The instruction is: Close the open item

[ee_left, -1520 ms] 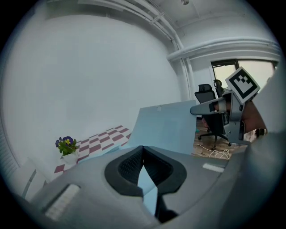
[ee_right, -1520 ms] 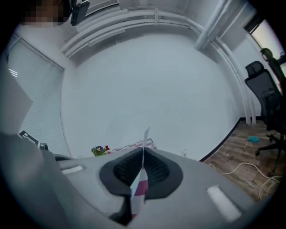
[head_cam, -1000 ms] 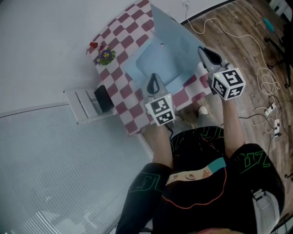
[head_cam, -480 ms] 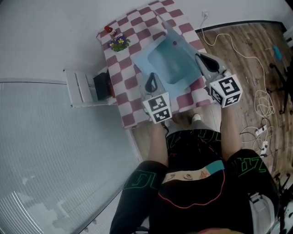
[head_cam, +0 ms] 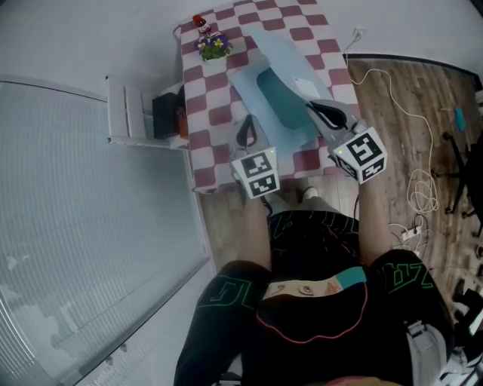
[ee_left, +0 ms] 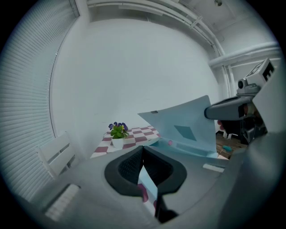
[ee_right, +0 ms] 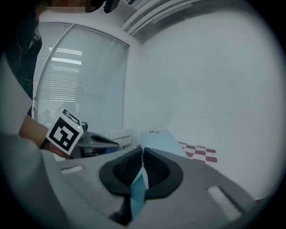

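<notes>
A light blue folder (head_cam: 281,96) lies open on the checkered table (head_cam: 215,113), its lid (ee_left: 185,127) raised at a slant. My right gripper (head_cam: 317,109) is at the lid's near right edge. In the right gripper view the blue lid (ee_right: 157,139) runs between the pads of the right gripper (ee_right: 142,154), whose jaws are starting to open. My left gripper (head_cam: 245,130) hovers over the table by the folder's near left corner. In the left gripper view, that gripper (ee_left: 143,150) is shut with nothing in it, and the right gripper (ee_left: 215,112) touches the lid's edge.
A small pot of purple flowers (head_cam: 213,47) and a red object (head_cam: 199,20) stand at the table's far corner. A white shelf (head_cam: 124,105) with a black box (head_cam: 164,115) adjoins the table's left side. Cables (head_cam: 419,173) trail on the wooden floor at right.
The head view has pulled back and turned. My right gripper has moved left onto the lid's edge, and the lid leans lower over the folder. The left gripper keeps its place by the folder.
</notes>
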A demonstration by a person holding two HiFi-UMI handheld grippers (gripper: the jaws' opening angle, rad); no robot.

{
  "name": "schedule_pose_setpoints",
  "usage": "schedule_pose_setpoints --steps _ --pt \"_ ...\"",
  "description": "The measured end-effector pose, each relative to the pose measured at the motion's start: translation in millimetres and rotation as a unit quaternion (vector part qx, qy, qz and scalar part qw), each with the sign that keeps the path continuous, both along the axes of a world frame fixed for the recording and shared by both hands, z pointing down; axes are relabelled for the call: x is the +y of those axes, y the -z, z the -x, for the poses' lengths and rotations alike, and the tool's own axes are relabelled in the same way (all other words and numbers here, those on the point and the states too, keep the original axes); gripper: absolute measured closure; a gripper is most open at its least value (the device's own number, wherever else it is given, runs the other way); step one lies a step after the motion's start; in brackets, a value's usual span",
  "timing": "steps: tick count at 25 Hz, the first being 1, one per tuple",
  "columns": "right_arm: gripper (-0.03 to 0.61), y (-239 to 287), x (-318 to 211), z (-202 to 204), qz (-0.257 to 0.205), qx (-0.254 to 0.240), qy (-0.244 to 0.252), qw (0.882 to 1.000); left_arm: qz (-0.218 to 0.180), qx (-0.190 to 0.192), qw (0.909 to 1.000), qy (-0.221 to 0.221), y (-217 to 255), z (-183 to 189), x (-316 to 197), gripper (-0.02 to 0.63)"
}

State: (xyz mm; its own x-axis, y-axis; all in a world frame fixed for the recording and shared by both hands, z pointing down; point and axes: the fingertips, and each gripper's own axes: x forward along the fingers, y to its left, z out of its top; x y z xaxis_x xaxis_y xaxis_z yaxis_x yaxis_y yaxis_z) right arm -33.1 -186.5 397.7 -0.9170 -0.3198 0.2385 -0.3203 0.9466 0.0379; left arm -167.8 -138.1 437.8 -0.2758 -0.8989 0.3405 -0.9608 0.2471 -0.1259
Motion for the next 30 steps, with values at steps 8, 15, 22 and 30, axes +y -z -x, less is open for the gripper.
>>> schedule_pose_setpoints --steps 8,15,22,30 --pt "0.563 -22.9 36.2 33.1 0.024 0.013 0.083 0.996 0.001 0.011 0.9992 0.038 -6.4 16.8 27.2 0.606" --pt "0.558 -47.9 54.6 59.3 0.034 0.051 0.118 0.991 0.003 0.018 0.9974 0.069 -9.8 37.9 47.7 0.606" --pt "0.554 -79.1 68.5 80.8 0.057 0.086 0.138 0.985 0.019 0.026 0.9963 0.08 -21.5 57.5 58.9 0.606" --pt "0.549 -105.4 77.7 93.2 0.084 0.118 0.143 0.979 0.041 0.048 0.9955 0.071 -43.4 66.4 57.9 0.606"
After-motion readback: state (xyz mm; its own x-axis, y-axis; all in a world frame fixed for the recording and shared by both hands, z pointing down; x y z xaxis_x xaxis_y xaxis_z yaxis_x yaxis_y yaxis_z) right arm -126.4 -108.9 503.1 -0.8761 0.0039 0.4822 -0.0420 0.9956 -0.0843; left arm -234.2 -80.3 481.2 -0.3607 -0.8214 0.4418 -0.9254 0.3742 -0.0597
